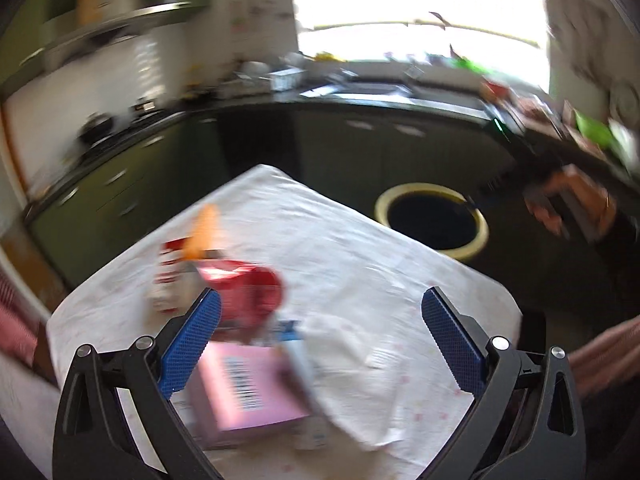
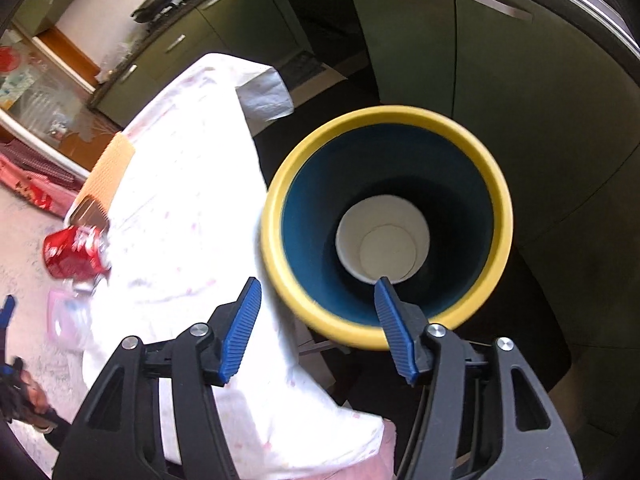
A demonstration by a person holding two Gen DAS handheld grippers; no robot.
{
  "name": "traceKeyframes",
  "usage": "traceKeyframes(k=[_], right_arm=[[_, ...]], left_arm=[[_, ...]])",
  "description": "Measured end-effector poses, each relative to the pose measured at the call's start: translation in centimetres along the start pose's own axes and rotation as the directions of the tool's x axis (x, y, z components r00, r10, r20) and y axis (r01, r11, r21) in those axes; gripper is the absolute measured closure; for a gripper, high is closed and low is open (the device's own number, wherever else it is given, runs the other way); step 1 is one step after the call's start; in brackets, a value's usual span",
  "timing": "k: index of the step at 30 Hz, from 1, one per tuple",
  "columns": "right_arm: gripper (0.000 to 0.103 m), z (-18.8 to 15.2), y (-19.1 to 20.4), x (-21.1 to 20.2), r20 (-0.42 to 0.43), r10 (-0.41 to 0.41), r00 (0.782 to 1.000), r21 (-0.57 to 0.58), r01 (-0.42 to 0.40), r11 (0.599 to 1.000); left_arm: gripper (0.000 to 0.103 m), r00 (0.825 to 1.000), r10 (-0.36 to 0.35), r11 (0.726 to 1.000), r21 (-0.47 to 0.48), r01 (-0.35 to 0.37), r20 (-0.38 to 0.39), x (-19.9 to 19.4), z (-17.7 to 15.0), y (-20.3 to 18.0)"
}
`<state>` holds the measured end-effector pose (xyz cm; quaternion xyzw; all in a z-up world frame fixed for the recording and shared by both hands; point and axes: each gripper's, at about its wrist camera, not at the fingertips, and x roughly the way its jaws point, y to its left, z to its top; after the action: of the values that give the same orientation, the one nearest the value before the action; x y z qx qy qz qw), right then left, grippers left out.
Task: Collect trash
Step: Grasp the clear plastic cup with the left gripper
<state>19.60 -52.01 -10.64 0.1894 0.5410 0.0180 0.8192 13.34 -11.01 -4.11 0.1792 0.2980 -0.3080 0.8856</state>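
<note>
Green cabinet fronts (image 2: pixel 496 72) with metal bar handles wrap around a kitchen, and a bright window glares behind a cluttered dark counter (image 1: pixel 360 96). At the centre stands a table draped in a white cloth (image 1: pixel 360 264), soft and creased, with a faint pink speckle.

Taking the cloth as landmark: toward its left part sits the trash. An orange, finely ribbed pack (image 2: pixel 110 168) lies near the cloth's left edge. Beside it is a crushed red can (image 2: pixel 74 254) with white lettering too blurred to read, and a red carton (image 1: pixel 244 292) shows in the left wrist view just past the left finger. Nearer the camera lies a flat pink box (image 1: pixel 248 392) printed with a black barcode; its other text is illegible.

The left gripper (image 1: pixel 320 336) hangs above the cloth with its blue, grid-textured pads spread wide, holding nothing.

Just off the cloth's right edge stands a round bin (image 2: pixel 280 208), its thick rim yellow, its inner wall dark blue and tapering. A white paper cup (image 2: pixel 382 240) lies at its bottom. The right gripper (image 2: pixel 318 328) is over the bin's near rim, its ribbed blue fingers well apart and gripping nothing.
</note>
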Motion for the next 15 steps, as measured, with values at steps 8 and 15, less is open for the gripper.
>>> traceKeyframes(k=[8,15], right_arm=[[0.044,-3.2,-0.5,-1.8,0.026,0.066,0.997,-0.037,-0.065,0.997],[0.041,-4.6,-2.3,-2.5,0.049,0.116,0.992,-0.024,-0.115,0.993]], left_arm=[[0.006,0.994,0.017,0.996,0.087,-0.008,-0.11,6.0,0.9,-3.6],[0.025,0.976,0.052,0.991,0.132,-0.023,-0.213,10.0,0.3,-4.7]])
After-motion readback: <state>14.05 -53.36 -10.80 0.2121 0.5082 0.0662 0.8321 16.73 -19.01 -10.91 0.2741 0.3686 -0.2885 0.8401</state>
